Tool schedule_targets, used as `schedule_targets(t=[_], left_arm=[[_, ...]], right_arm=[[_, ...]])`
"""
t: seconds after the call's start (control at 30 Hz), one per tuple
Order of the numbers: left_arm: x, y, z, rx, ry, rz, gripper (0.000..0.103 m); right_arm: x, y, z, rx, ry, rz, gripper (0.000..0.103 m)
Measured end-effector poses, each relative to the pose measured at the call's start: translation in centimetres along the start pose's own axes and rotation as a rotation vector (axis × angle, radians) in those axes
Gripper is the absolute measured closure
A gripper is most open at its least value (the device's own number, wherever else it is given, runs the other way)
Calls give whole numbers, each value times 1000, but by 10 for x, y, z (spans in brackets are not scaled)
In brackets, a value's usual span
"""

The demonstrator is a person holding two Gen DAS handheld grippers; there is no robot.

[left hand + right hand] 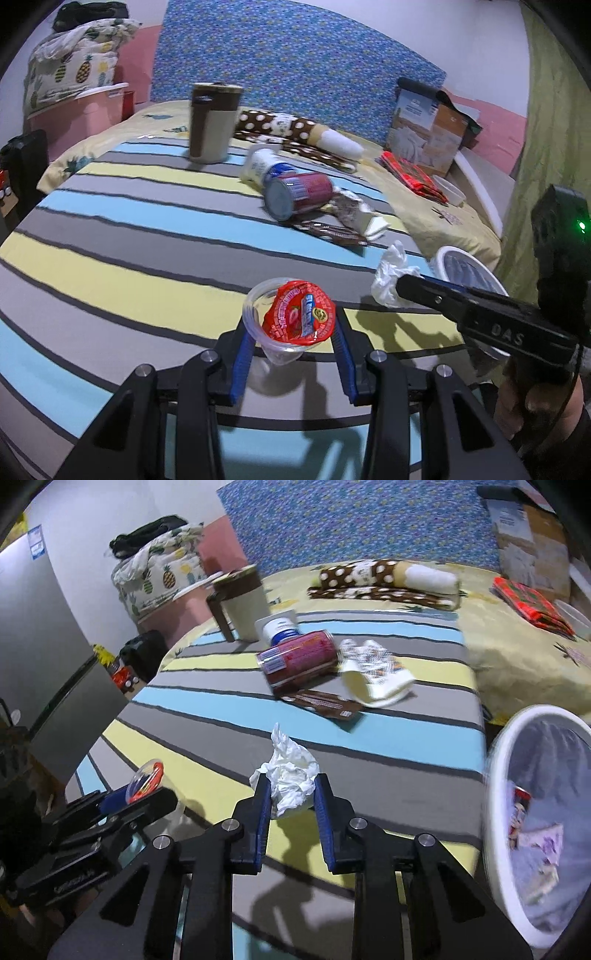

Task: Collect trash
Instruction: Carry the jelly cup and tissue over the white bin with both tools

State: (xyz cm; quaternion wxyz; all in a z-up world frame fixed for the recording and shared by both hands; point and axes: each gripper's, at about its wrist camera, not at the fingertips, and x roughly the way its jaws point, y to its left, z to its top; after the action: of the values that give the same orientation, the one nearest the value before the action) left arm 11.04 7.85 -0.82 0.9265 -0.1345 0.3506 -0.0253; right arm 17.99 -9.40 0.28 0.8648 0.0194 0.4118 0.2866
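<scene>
Jelly cup: clear plastic cup with a peeled red strawberry lid, clamped between the left claw's blue pads above the striped bed.
Tissue: crumpled white tissue pinched in the right claw.
Right view only: white bin just right of the claw, wrappers inside.
Writing: "DAS" on the right claw's arm, left view.
Further up the bed: red can, brown wrapper, crushed paper cup.
</scene>
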Motion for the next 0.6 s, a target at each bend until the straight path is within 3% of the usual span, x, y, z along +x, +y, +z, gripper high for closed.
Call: schedule_targets(t=[0.6], left_arm=[[13, -111, 15, 188, 18, -162, 61]], right_arm=[[-75, -78, -26, 166, -127, -147, 78]])
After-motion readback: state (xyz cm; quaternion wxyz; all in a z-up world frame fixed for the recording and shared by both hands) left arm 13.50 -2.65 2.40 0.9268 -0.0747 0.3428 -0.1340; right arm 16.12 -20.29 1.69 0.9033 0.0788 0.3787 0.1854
